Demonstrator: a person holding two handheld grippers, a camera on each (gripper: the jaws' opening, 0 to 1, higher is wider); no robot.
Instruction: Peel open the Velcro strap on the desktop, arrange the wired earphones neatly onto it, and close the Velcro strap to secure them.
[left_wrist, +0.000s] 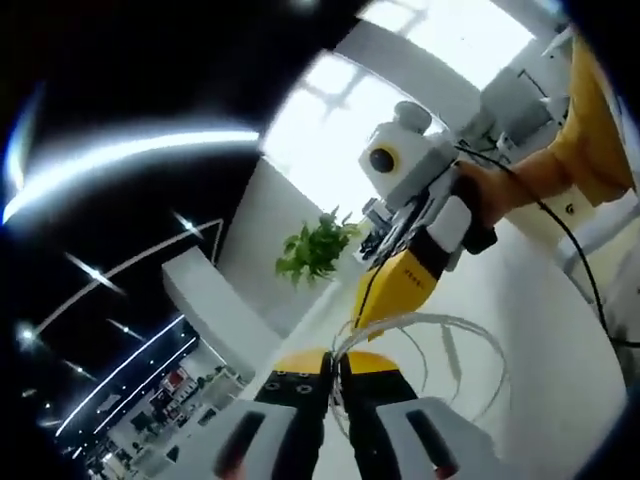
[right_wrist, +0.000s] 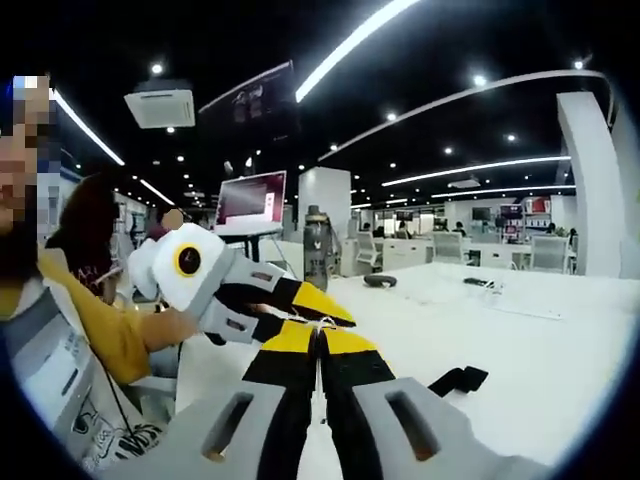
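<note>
Yellow-and-black jaws of the left gripper (left_wrist: 335, 362) sit pressed together at the bottom of the left gripper view, clenched on the white earphone cable (left_wrist: 470, 335). Cable comes out at the tips, fans into thin loops over the white desktop (left_wrist: 560, 400); one straight earbud stem (left_wrist: 450, 350) hangs inside the loops. Just past the tips the right gripper (left_wrist: 362, 312) comes in from the upper right, yellow tip down at the same cable bunch, almost touching the left tips. A hand (left_wrist: 520, 185) in a yellow sleeve (left_wrist: 595, 130) holds its grey body, black wire trailing off it. Further back: a green potted plant (left_wrist: 315, 248), a white counter (left_wrist: 215, 300), bright windows (left_wrist: 420, 90).

Right gripper view: right gripper (right_wrist: 320, 330) jaws closed tight, a bit of white cable (right_wrist: 325, 322) pinched at the tips; cannot tell how much. Left gripper (right_wrist: 335, 312) comes in from the left, its yellow tip meeting the right tips, both off the desktop (right_wrist: 520, 340). Black Velcro strap (right_wrist: 458, 380) lies flat on the desktop to the right of the jaws, apart from both grippers, no cable on it; open or closed, cannot tell. Person's yellow sleeve (right_wrist: 110, 325) at left. Farther off: a bottle (right_wrist: 317, 245), a monitor (right_wrist: 250, 200), a dark object (right_wrist: 380, 281) on the desk, office chairs (right_wrist: 550, 250), ceiling lights (right_wrist: 350, 45).
</note>
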